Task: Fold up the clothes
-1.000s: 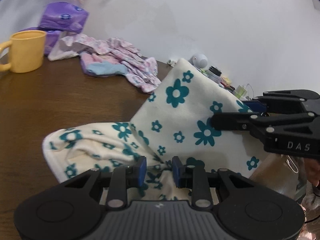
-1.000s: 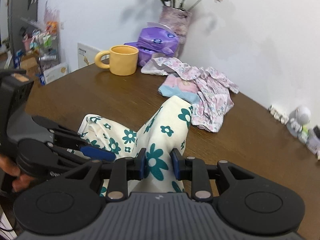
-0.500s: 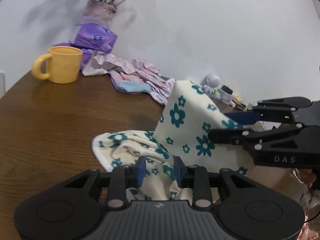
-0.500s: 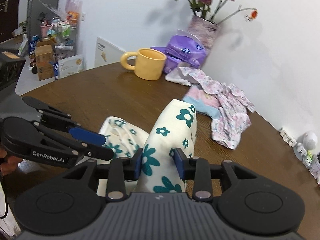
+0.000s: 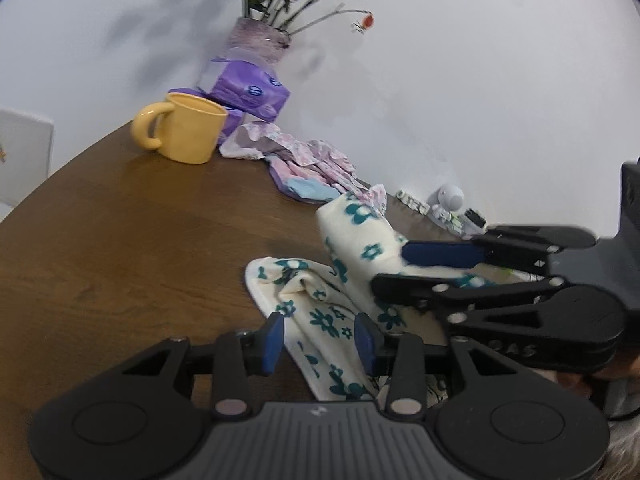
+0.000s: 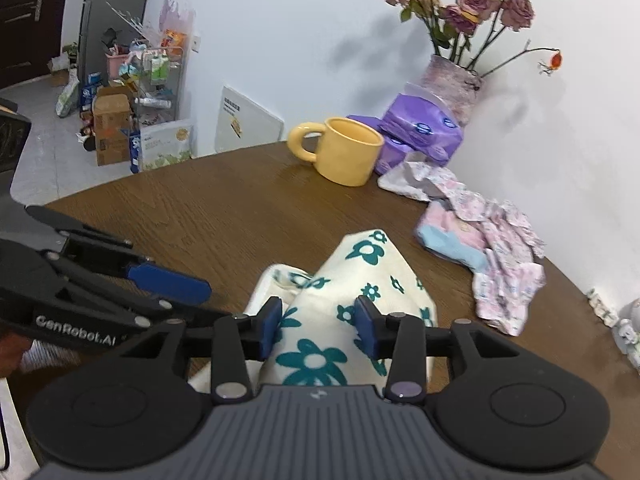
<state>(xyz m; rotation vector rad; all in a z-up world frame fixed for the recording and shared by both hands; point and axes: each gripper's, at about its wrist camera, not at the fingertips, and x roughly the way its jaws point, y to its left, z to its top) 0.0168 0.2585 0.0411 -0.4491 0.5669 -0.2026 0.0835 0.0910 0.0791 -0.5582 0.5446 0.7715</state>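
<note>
Holding both tools low over the brown wooden bench point(image 6: 224, 216), you have the cream garment with teal flowers point(image 6: 360, 280) between them. Your left gripper point(image 5: 319, 338) has its blue pads spread, with a fold of the garment point(image 5: 320, 320) lying loose in the gap; nothing is pinched there. Your right gripper point(image 6: 318, 326) also stands parted, the cloth bulging up between its pads, and I cannot tell whether the pads touch it. In the left view the right gripper point(image 5: 390, 266) reaches in from the right, one blue finger above the raised cloth and one black finger below it.

Part of the garment lies crumpled on the bench near its front edge; another part rises in a peak. Behind it a pink and blue floral garment point(image 6: 492, 248) lies heaped. Farther back stand a yellow mug point(image 6: 344, 150), purple tissue packs point(image 6: 420, 128) and a vase of dried roses point(image 6: 452, 80) against the white wall. I cannot see inside the mug.
</note>
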